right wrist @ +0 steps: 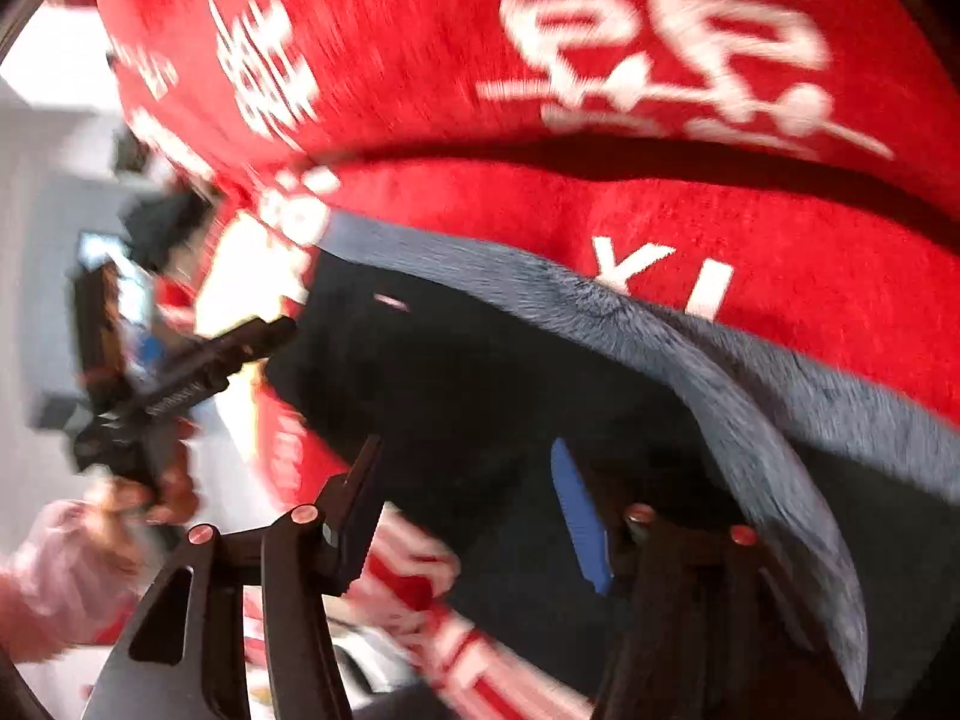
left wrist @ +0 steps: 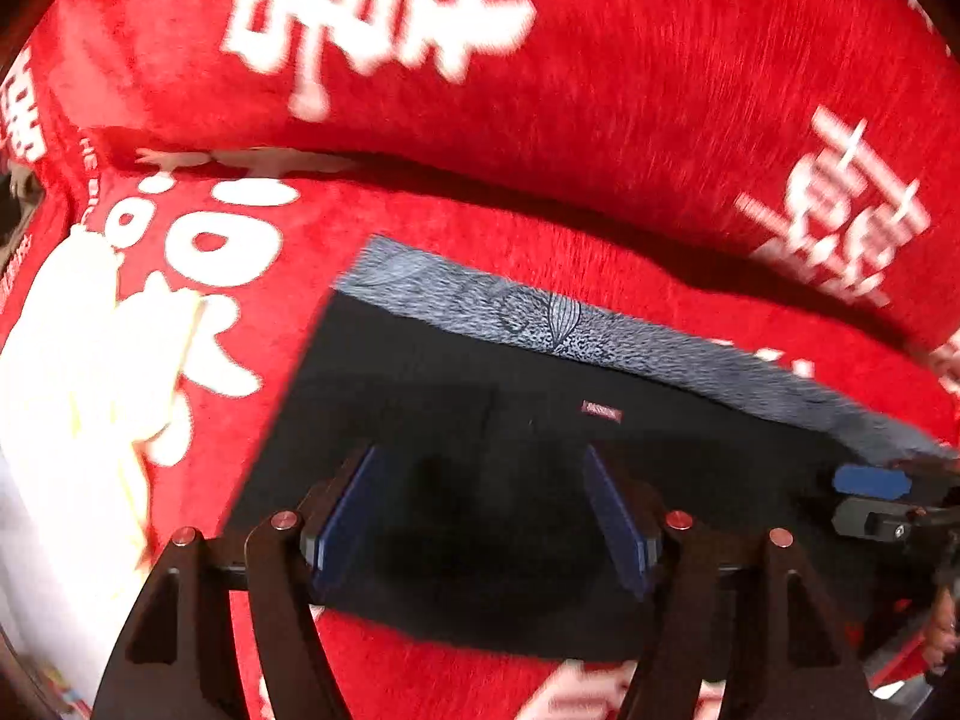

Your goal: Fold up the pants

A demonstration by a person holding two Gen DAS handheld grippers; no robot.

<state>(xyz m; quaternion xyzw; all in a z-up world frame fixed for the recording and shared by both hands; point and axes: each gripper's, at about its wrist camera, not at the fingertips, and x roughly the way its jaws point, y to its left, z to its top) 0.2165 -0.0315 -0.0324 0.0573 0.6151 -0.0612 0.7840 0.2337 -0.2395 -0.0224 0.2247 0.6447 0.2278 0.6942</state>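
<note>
Dark navy pants (left wrist: pixel 480 420) lie folded into a flat block on a red cover, with a grey fleecy lining strip (left wrist: pixel 600 336) along the far edge and a small red label (left wrist: pixel 602 413). My left gripper (left wrist: pixel 480 468) is open just above the pants, holding nothing. My right gripper (left wrist: pixel 870 483) shows at the pants' right end. In the right wrist view the pants (right wrist: pixel 480 372) and the lining (right wrist: pixel 750 396) fill the middle; my right gripper (right wrist: pixel 468 480) is open over them, its fingers (right wrist: pixel 579 516) astride dark cloth. The left gripper (right wrist: pixel 240 342) shows at the left.
The red plush cover (left wrist: pixel 540 120) with white lettering drapes a sofa-like seat and backrest behind the pants. A cream cloth (left wrist: pixel 90 360) lies at the left. The person's hand (right wrist: pixel 120 504) in a pink sleeve holds the left gripper. A white floor or wall (right wrist: pixel 36 120) lies beyond.
</note>
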